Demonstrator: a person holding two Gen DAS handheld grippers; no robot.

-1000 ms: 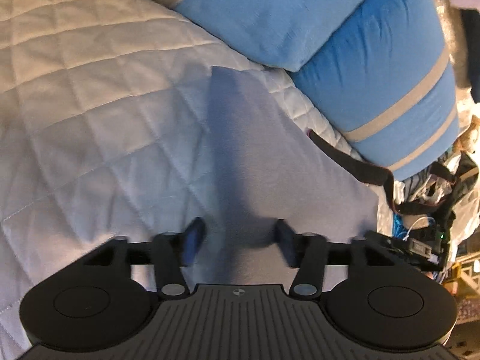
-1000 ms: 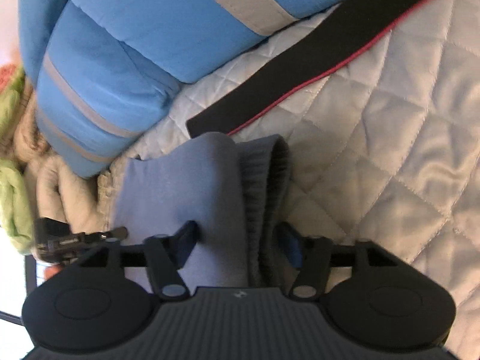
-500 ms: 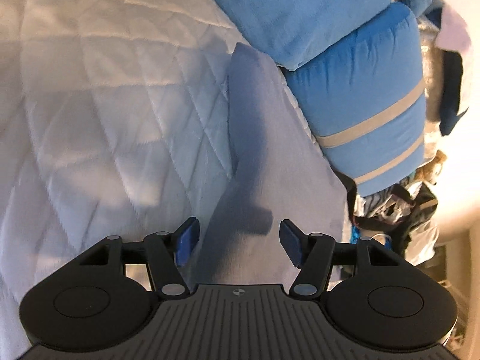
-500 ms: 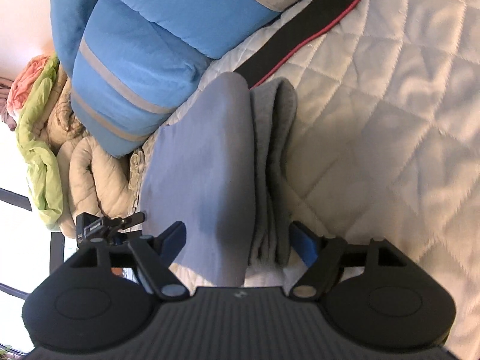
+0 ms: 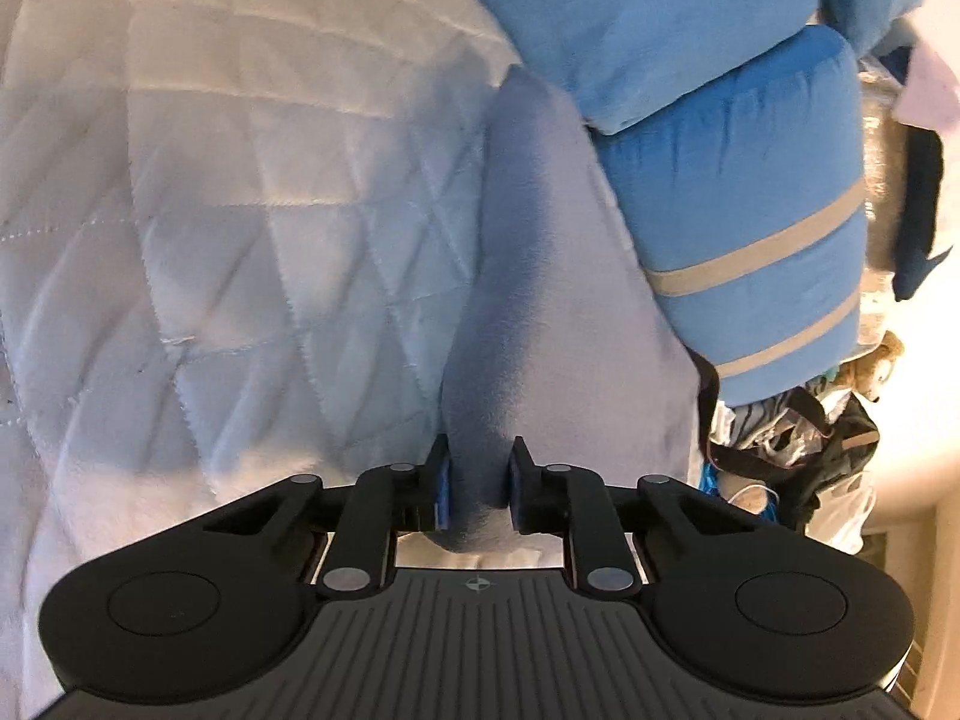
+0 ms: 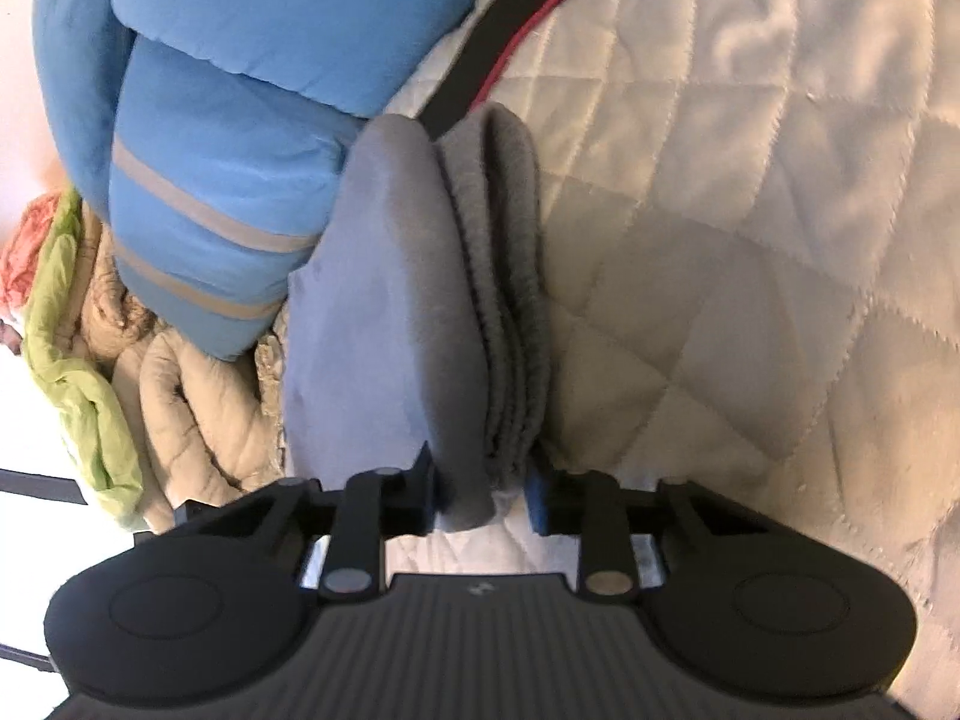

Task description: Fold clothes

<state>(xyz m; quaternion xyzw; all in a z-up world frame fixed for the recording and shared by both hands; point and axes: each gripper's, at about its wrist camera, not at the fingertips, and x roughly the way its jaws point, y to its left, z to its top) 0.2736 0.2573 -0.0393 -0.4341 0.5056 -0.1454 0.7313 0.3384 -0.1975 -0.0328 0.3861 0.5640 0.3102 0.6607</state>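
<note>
A soft grey-blue garment (image 5: pixel 540 276) is laid on a white quilted cover (image 5: pixel 210 210). It is folded into a long, thick bundle. One long side of it is pushed up against a big blue cushion with grey stripes (image 5: pixel 732 180).

In the left wrist view, the near end of the garment is pinched by the left gripper (image 5: pixel 478 489). The jaws have just been closing, and a fold of the cloth is squeezed between the two blue pads (image 5: pixel 442 489). The cloth is bunched up where it is gripped. Beyond the pads, the garment is stretched away toward the cushion.

In the right wrist view, the garment (image 6: pixel 384 312) is seen from its other end. Several layers are stacked there, and a ribbed grey edge (image 6: pixel 510 276) is seen on the right side of the bundle. This end is gripped by the right gripper (image 6: pixel 483 495). Its jaws have just been closing too. The left pad is pressed on the thick cloth. The right pad (image 6: pixel 538 501) is set close against the ribbed layers, but it cannot be told if every layer is caught.

A black strap with a red edge (image 6: pixel 492 48) is laid across the quilted cover (image 6: pixel 750 210) past the far tip of the garment. The blue cushion (image 6: pixel 240 138) is seen on the left here. Beside it, beige padded bedding (image 6: pixel 180 396) and a green cloth (image 6: pixel 78 336) are piled up. In the left wrist view, a heap of bags and other things (image 5: pixel 828 450) is seen past the edge of the bed, too blurred to be named.
</note>
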